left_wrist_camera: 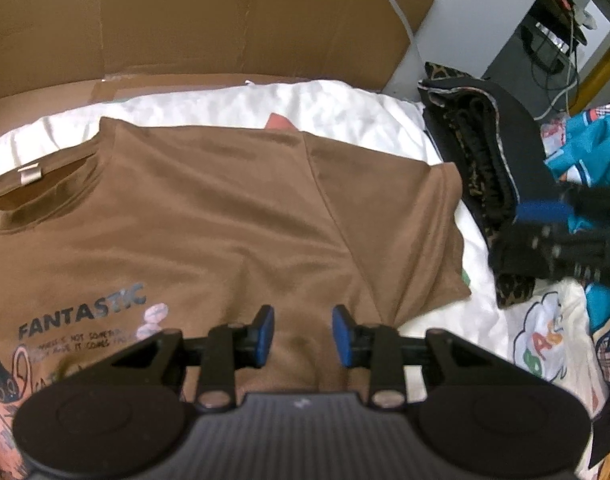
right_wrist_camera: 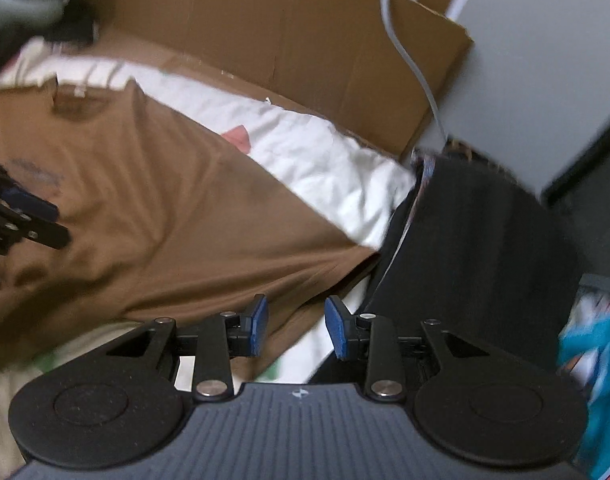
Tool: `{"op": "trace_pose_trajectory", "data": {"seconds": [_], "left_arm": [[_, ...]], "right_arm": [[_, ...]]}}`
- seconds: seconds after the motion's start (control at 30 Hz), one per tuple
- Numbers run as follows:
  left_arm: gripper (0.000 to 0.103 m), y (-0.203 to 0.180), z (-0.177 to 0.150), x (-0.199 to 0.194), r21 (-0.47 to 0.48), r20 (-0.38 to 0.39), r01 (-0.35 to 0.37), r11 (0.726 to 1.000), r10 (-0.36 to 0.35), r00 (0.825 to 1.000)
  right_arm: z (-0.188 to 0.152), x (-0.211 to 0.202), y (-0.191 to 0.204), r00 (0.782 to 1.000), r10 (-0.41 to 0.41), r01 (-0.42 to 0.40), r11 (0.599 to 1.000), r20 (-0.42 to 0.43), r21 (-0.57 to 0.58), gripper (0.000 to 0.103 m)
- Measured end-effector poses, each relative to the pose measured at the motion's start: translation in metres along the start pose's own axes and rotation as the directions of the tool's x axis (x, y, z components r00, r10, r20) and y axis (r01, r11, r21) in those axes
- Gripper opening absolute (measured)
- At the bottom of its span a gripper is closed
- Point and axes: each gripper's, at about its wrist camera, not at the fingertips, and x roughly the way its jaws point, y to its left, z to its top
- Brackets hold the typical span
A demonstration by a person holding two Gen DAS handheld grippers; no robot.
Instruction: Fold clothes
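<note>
both claws (left_wrist_camera: 303, 336) (right_wrist_camera: 296, 330) hang spread (nothing between them) over the brown t-shirt (left_wrist_camera: 209, 216).

Soft, even indoor light is filling both views, no harsh shadows or glare. The right wrist view is smearing with motion blur; fisheye bending and dark corners are creeping in everywhere.

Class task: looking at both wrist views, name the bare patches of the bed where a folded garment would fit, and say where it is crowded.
Free: the white sheet between the brown T-shirt and the cardboard wall, and a narrow strip between the shirt's sleeve and the dark folded garment. Crowded: the side beyond that garment, heaped with turquoise printed clothes.
</note>
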Motion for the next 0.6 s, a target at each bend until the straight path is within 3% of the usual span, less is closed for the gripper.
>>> {"op": "trace_pose_trajectory", "data": {"seconds": [0.2, 0.37, 0.6], "left_arm": [[0.034, 0.001, 0.0, 0.004, -0.019, 0.0, 0.018, 1.0, -0.018, 1.0], [0.034, 0.004, -0.001, 0.01, -0.027, -0.005, 0.027, 0.999, -0.027, 1.0], [0.034, 0.009, -0.006, 0.019, -0.043, -0.029, 0.035, 0.998, -0.037, 0.999]], "right_arm": [[-0.038, 0.018, 0.015, 0.997, 0.045, -0.054, 0.99, 0.069, 0.133, 0.038], [-0.054, 0.039, 0.019, 0.999, 0.01, -0.018, 0.985, 0.046, 0.173, 0.038], [-0.058, 0.055, 0.016, 0.999, 0.024, -0.03, 0.971, 0.029, 0.237, 0.038]]}}
